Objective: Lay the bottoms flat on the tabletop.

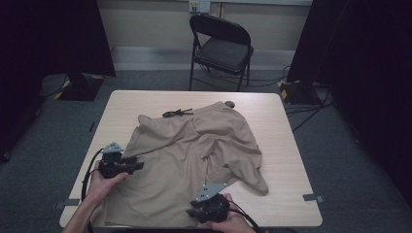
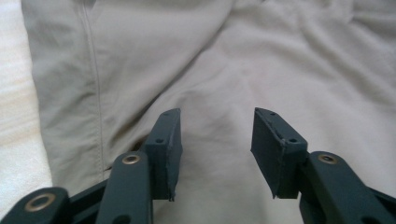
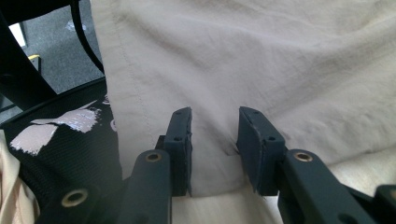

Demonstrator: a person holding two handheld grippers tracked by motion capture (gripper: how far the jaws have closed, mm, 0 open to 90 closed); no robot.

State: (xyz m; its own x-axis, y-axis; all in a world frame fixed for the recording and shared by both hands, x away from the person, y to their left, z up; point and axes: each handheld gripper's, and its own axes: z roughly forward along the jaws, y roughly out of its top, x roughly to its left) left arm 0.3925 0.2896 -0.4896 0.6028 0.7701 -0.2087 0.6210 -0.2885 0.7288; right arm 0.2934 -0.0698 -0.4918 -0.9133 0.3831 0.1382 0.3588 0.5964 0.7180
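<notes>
A tan garment (image 1: 194, 150), like shorts, lies rumpled on the light wooden table (image 1: 282, 126), with a black drawstring (image 1: 177, 113) at its far edge. My left gripper (image 1: 137, 165) is at the garment's left edge and points right. In the left gripper view it (image 2: 215, 121) is open just above the cloth (image 2: 280, 60), with a stitched seam (image 2: 95, 74) to the left. My right gripper (image 1: 193, 212) is at the near hem and points left. In the right gripper view it (image 3: 215, 122) is open, its jaws on either side of the hem (image 3: 212, 177).
A black folding chair (image 1: 221, 46) stands beyond the table. Dark curtains and cables line both sides of the room. Bare tabletop (image 1: 286, 160) lies right of the garment. The person's dark patterned clothing (image 3: 65, 130) is close to the table's near edge.
</notes>
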